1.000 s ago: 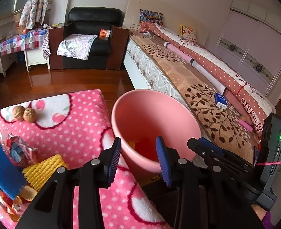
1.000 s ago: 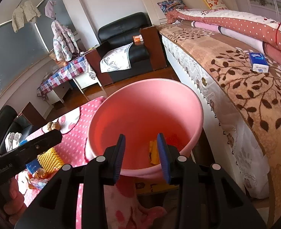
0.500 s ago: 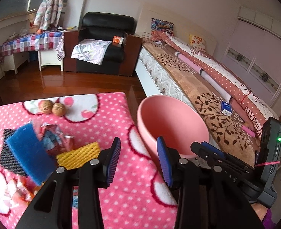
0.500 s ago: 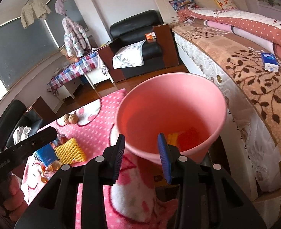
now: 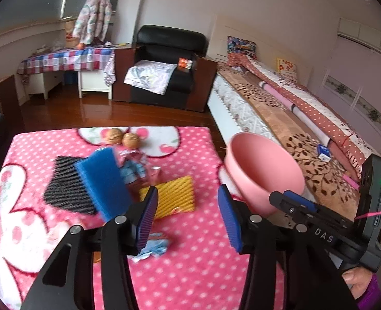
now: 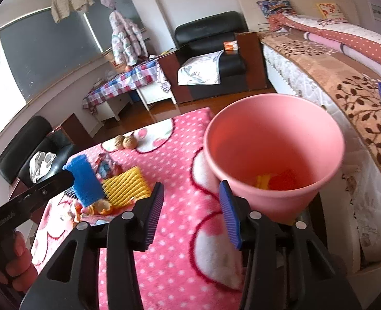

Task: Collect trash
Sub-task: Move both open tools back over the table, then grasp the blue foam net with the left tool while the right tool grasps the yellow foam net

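Still, both grippers empty: left gripper (image 5: 188, 217) wide, right gripper (image 6: 190, 211) wide. Yellow foam net (image 5: 172, 199) near left gripper, pink bin (image 6: 273, 155) right. Risk: light net slipping, walnuts (image 5: 124, 138) grabbed mistakenly.

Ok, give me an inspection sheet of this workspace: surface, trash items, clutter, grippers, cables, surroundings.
Surface: pink polka-dot fleece blanket covering the table.
Job's things: round pink plastic bin at the table's right edge, yellow and red scraps inside; yellow ribbed foam net, crinkled foil candy wrapper, black foam net and crumpled blue wrapper on the blanket.
Clutter: two walnuts at the far edge.
Grippers: left hand-held gripper open, empty, above the blanket; right hand-held gripper open, empty, near the bin.
Cables: nothing seen.
Surroundings: bed on the right, black leather armchair behind.
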Demonstrator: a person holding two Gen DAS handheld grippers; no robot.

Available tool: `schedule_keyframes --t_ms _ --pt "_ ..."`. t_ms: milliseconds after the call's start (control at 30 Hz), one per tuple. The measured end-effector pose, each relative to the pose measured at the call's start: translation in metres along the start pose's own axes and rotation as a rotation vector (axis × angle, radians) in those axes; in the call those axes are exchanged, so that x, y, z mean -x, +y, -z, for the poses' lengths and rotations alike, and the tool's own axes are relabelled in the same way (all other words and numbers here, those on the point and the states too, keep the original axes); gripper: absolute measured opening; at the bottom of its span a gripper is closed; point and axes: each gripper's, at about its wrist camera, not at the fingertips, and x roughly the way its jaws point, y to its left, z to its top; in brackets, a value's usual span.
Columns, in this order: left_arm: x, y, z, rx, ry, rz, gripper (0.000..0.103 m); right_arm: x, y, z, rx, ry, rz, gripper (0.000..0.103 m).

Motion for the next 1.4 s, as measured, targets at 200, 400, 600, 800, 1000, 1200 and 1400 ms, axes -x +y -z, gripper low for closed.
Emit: schedule_keyframes --t_ms 200,400,600,800,1000,1200,1400 --pt "0.014 0.026 0.017 0.002 -0.005 -0.071 0.048 -0.01 0.02 0.008 0.044 0.027 -0.028 0.045" --pt "0.012 0.053 0.02 0.064 0.008 -0.12 0.048 -0.02 0.031 0.015 0.071 0.053 -0.051 0.045" --pt "-0.002 0.072 0.008 0.118 -0.001 -0.153 0.048 -0.025 0.035 0.017 0.091 0.067 -0.063 0.045" --pt "-0.02 0.085 -0.002 0.147 -0.003 -0.174 0.048 -0.033 0.035 0.015 0.088 0.084 -0.085 0.045" --pt "-0.038 0.095 -0.009 0.162 0.012 -0.173 0.038 -0.049 0.038 0.006 0.061 0.117 -0.162 0.045" --pt "-0.046 0.102 -0.008 0.172 0.035 -0.142 0.007 -0.076 0.044 -0.002 0.063 0.157 -0.211 0.052" --pt "-0.045 0.106 -0.005 0.163 0.037 -0.14 0.007 -0.105 0.056 -0.012 0.128 0.189 -0.225 0.054"
